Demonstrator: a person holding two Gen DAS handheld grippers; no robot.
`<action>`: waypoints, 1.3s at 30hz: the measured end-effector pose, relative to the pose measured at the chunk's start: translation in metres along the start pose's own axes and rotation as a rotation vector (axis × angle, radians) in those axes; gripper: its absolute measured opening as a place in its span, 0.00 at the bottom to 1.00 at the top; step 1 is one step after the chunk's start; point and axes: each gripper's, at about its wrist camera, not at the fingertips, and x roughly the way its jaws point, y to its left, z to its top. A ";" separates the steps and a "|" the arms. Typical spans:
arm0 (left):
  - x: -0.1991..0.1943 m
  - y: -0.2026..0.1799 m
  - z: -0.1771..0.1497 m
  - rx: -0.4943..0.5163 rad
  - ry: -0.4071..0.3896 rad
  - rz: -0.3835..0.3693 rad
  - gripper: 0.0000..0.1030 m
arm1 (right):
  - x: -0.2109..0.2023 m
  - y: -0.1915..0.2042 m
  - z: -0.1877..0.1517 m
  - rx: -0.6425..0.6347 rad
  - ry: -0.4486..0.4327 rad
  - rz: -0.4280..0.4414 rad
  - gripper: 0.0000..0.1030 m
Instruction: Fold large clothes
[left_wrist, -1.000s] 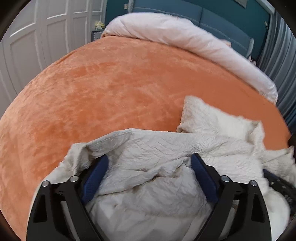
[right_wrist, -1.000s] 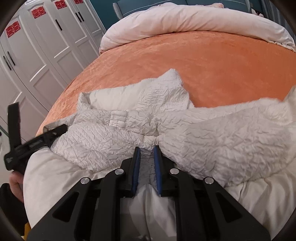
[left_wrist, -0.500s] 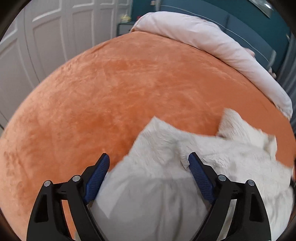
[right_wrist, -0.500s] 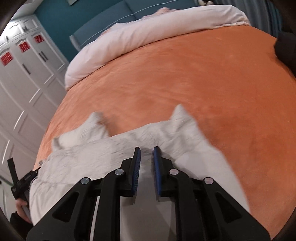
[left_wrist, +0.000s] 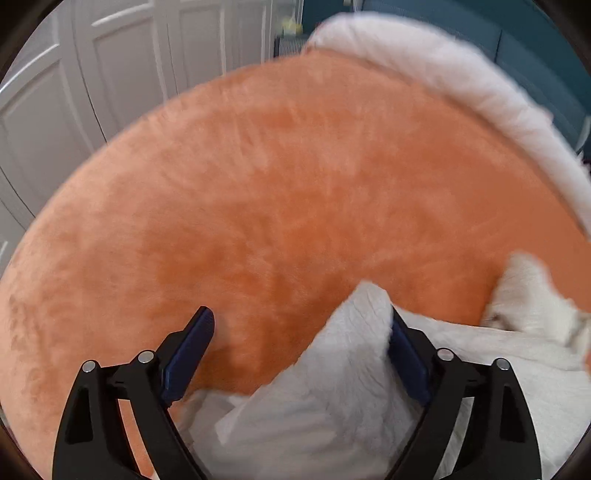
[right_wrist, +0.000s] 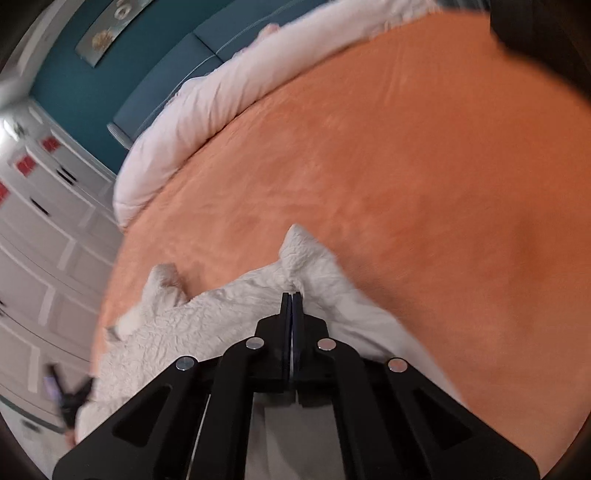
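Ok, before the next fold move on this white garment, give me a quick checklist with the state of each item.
1. Right gripper pinched shut on the white garment: ok, pads together with cloth bunched at their tips.
2. Left gripper gripping cloth: not ok, jaws stand wide, fabric only lies between them.
3. Orange bedspread free ahead for laying out: ok.
4. Garment spread flat: not ok, still crumpled, corners sticking up.
5. Rolled white duvet apart from the garment: ok, at the far edge.
6. Picture sharpness: not ok, both views blurred.
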 end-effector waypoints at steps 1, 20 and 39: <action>-0.024 0.006 -0.002 0.003 -0.062 -0.021 0.84 | -0.009 0.006 0.000 -0.042 -0.017 -0.025 0.00; -0.005 -0.053 -0.043 0.243 -0.029 -0.031 0.95 | 0.041 0.053 -0.019 -0.279 0.103 -0.131 0.01; -0.007 -0.054 -0.045 0.247 -0.041 -0.022 0.95 | 0.040 0.198 -0.135 -0.641 0.144 -0.058 0.04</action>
